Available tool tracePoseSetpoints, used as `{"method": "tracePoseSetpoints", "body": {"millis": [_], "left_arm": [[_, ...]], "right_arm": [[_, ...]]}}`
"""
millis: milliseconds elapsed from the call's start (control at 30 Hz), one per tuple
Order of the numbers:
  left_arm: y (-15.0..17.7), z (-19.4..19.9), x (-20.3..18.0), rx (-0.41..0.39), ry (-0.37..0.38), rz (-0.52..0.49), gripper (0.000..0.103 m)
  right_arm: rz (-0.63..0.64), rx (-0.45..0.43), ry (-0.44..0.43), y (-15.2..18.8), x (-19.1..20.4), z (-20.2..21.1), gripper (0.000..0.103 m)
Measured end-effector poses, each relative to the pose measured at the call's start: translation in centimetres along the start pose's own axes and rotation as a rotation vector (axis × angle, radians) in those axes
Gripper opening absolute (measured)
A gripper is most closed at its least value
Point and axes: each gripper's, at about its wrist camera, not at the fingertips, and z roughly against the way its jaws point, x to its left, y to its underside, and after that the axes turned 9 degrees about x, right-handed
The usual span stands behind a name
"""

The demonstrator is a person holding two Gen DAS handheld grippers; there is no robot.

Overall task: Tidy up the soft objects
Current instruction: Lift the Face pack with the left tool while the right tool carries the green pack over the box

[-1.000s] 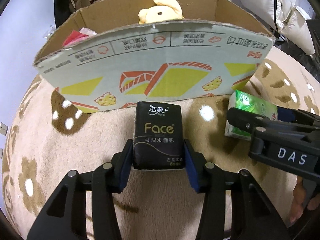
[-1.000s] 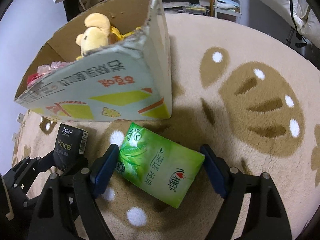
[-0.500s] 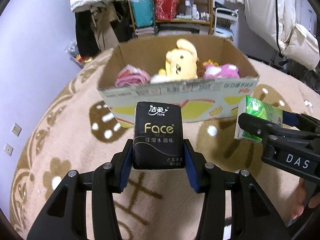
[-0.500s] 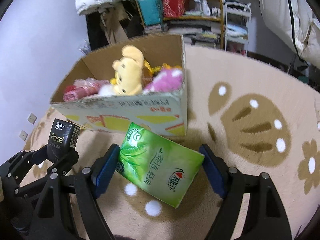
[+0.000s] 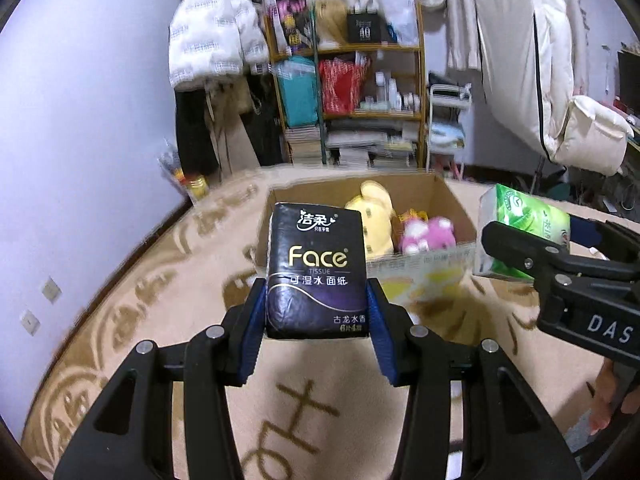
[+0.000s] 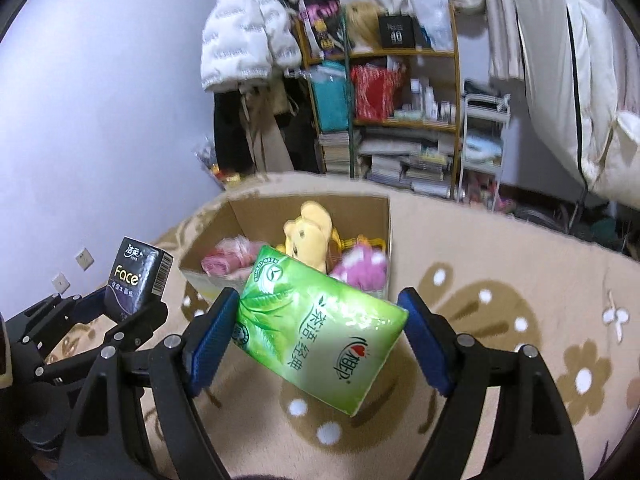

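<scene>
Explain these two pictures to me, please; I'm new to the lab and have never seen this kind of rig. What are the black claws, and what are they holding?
There is no robot. A person holds a two-finger gripper in each hand, and a fisheye camera on each gripper looks forward along its fingers.

The left camera shows the left gripper shut on a black tissue pack. The right gripper appears at its right edge.

The right camera shows the right gripper shut on a green tissue pack, held tilted.

Ahead, on a beige patterned carpet, stands an open cardboard box that holds a yellow plush, a pink plush and a pink bundle. Both packs are in the air, not yet in the box.
</scene>
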Motion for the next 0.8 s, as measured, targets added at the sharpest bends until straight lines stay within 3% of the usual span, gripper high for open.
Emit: {"method": "tracePoseSetpoints", "body": {"millis": [100,300,800], "left_arm": [[-0.7,1.2,0.4,-0.065,-0.01,-0.006,0.046],[-2.3,2.3,1.6,-0.119,-0.001,0.013,0.046],[-6.7,0.8,2.3,-0.162,0.045,0.03,0.046]], "right_arm": [[0.004,-0.053,0.008,-0.5,0.2,1.3,0.085],[0.009,-0.118,0.001,-1.5,0.4,2.7,0.085],[0.028,-0.207,0.015,-3.5,-0.7,1.0,0.085]]}}
